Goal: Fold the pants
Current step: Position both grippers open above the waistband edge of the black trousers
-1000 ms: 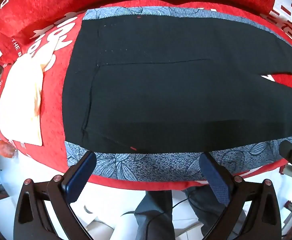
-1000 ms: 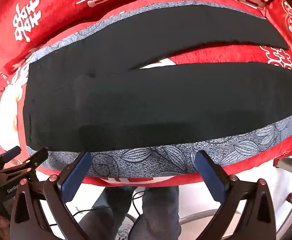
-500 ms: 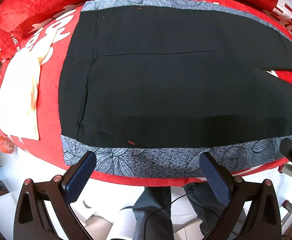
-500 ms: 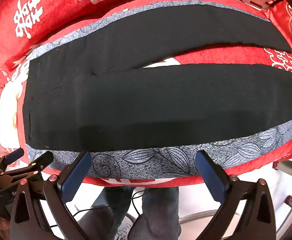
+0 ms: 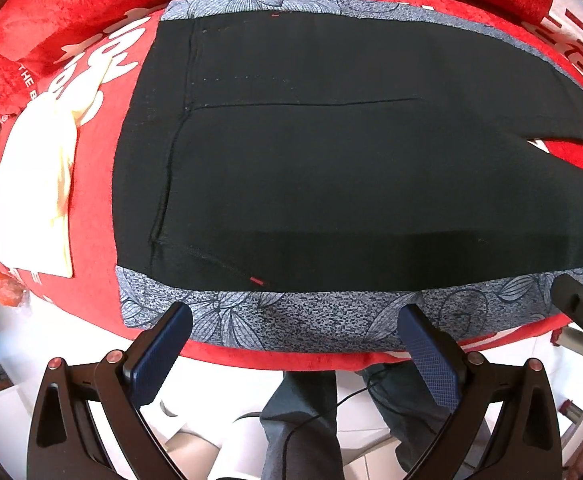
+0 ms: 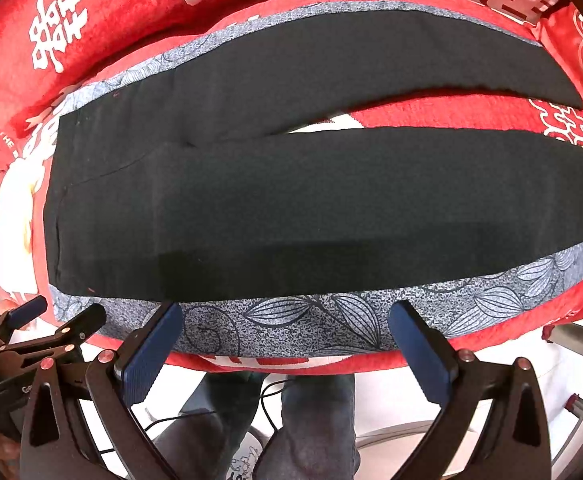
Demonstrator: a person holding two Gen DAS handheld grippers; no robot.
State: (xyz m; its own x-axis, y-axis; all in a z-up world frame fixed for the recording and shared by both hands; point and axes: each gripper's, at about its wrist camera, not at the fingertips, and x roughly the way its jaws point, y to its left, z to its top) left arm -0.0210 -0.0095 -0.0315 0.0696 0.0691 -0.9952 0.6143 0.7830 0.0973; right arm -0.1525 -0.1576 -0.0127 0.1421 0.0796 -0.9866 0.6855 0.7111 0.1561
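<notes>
Black pants (image 5: 331, 168) lie flat on a red bed, waistband to the left and both legs (image 6: 351, 200) running right with a gap between them. A grey leaf-patterned strip (image 5: 311, 316) shows along the near edge and another along the far edge. My left gripper (image 5: 295, 340) hovers open over the near edge by the waist end, holding nothing. Further right, over the near leg's edge, my right gripper (image 6: 287, 336) is open and empty too.
A cream folded cloth (image 5: 35, 184) lies on the red cover (image 5: 91, 60) left of the waistband. Below the bed edge are a person's legs (image 6: 311, 420), a black cable and white floor. The left gripper (image 6: 39, 340) shows at the right wrist view's lower left.
Both grippers have drifted slightly toward the bed and to the left, so the pants appear a little larger and lower in view. Jaws stay open.
</notes>
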